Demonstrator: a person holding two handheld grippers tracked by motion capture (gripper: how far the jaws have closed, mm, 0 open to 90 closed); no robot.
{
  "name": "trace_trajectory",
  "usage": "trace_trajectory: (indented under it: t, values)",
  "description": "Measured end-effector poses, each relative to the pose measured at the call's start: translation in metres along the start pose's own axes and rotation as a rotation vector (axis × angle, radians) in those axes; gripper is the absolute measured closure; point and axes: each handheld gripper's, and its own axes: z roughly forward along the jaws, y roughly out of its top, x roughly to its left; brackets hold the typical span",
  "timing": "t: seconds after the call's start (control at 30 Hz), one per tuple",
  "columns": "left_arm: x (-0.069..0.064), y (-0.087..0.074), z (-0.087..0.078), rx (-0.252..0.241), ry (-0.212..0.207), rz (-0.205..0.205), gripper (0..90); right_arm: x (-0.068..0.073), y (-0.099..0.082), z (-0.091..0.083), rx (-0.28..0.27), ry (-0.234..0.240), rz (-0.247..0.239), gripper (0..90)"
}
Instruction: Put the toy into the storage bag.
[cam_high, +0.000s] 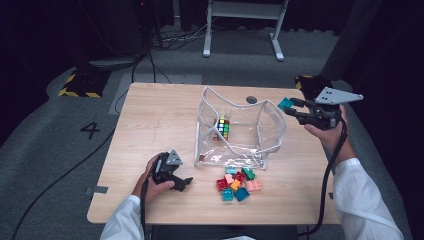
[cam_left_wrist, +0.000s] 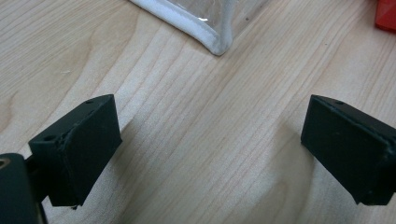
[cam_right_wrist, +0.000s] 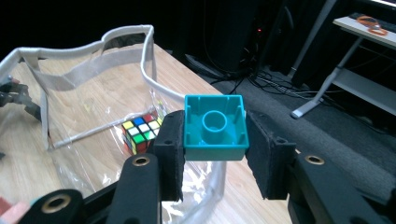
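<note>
Low in the high view, the left tongs (cam_high: 186, 183) rest on the tabletop (cam_high: 150, 125), spread wide with nothing between them, just left of the heap of bricks (cam_high: 238, 183). Mid-frame stands the clear pouch (cam_high: 235, 131), mouth open, a puzzle cube (cam_high: 223, 127) inside. At right, the right tongs (cam_high: 287, 107), held aloft, pinch a teal brick (cam_right_wrist: 215, 127), probably just outside the pouch's right rim.

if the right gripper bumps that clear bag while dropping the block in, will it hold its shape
Probably not. The clear bag has a wavy, sagging rim, so it looks soft and likely to buckle. It holds just a puzzle cube, so it may also slide.
</note>
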Motion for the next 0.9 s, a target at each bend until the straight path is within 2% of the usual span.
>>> trace_trajectory:
  t: [0.23, 0.4, 0.43, 0.47, 0.63, 0.67, 0.77, 0.9]
  values:
    - [0.0, 0.0, 0.0, -0.002, -0.002, 0.001, 4.8, 0.008, 0.013, 0.021, 0.02, 0.028, -0.026, 59.6]
    - [0.0, 0.0, 0.0, -0.003, -0.001, 0.001, 4.8, 0.015, 0.018, 0.043, 0.036, 0.08, -0.038, 59.5]
    - [0.0, 0.0, 0.0, -0.003, -0.001, 0.001, 4.8, 0.015, 0.018, 0.043, 0.036, 0.08, -0.038, 59.5]
    - [0.0, 0.0, 0.0, -0.002, -0.002, 0.001, 4.8, 0.017, 0.019, 0.05, 0.055, 0.104, -0.047, 59.6]
    - [0.0, 0.0, 0.0, -0.002, -0.002, 0.001, 4.8, 0.021, 0.019, 0.062, 0.081, 0.131, -0.049, 59.5]
    - [0.0, 0.0, 0.0, -0.002, -0.002, 0.001, 4.8, 0.022, 0.019, 0.067, 0.086, 0.156, -0.071, 59.5]
    - [0.0, 0.0, 0.0, -0.002, -0.002, 0.001, 4.8, 0.025, 0.019, 0.073, 0.108, 0.184, -0.092, 59.5]
    - [0.0, 0.0, 0.0, -0.002, -0.002, 0.001, 4.8, 0.029, 0.019, 0.081, 0.147, 0.195, -0.119, 59.5]
